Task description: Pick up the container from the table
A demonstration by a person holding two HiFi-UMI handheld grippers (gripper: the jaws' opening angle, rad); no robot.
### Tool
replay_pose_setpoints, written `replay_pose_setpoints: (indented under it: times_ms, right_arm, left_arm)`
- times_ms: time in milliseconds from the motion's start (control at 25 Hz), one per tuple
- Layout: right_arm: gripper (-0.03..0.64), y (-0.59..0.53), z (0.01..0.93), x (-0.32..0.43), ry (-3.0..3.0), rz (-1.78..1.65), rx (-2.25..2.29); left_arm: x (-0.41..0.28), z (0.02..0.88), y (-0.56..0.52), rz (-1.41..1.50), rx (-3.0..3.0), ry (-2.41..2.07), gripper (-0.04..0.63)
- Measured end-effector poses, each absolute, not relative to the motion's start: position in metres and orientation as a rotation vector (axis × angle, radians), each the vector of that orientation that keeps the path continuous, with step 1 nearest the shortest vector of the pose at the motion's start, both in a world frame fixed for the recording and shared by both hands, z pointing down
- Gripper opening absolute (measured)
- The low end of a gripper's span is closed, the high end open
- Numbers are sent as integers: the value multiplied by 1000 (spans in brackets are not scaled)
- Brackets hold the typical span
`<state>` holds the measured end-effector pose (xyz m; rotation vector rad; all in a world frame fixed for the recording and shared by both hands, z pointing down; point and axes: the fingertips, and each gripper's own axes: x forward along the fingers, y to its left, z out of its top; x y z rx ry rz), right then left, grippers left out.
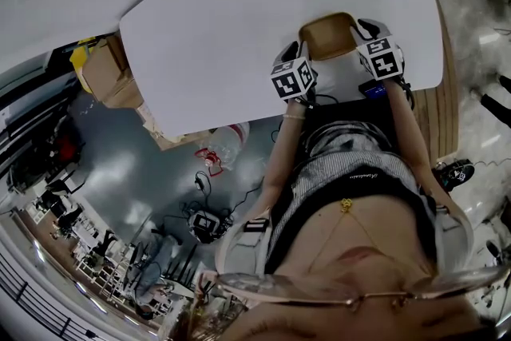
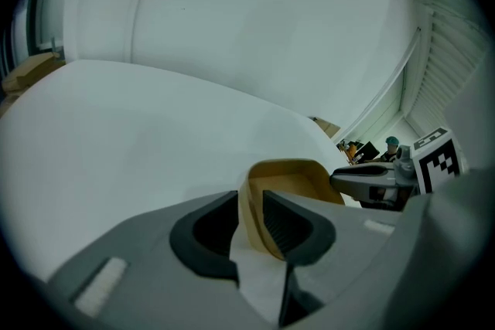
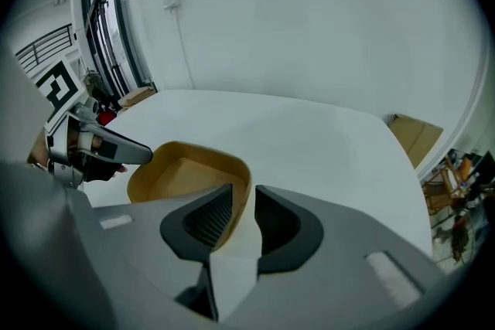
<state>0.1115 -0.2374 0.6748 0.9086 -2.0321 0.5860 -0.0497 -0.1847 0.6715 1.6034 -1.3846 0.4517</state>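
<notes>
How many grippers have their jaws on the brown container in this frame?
2. The left gripper pinches one side wall of the container; the right gripper pinches the opposite wall. Each has one jaw inside the rim.

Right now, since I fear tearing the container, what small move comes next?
Probably raise both together, level: the left gripper and right gripper each pinch an opposite wall of the container, which seems to rest on the table.
</notes>
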Motion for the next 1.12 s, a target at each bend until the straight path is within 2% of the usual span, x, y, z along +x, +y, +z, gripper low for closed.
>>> replay_pose_setpoints:
  times_ms: [80, 320, 680, 920, 960, 1120]
  right_arm:
    - [128, -238, 680, 112, -2023, 596, 901]
    - [136, -240, 693, 112, -1990, 630, 879]
    - [125, -237, 708, 109, -1942, 683, 845]
    - [80, -235, 711, 108, -1935, 692, 834]
    - [71, -235, 711, 107, -1936, 690, 828]
    - [65, -236, 712, 105, -1943, 707, 824]
  left_arm:
    - [-49, 675, -185, 459, 1596, -1381, 119]
    - [-44, 687, -186, 471, 1564, -1362, 155]
    - [-39, 699, -185, 508, 1530, -1355, 160]
    - [-35, 709, -185, 495, 1526, -1330, 92]
    - [-34, 708, -186, 501, 1531, -1329, 62]
    - [-35, 708, -188, 589, 1565, -1342, 51]
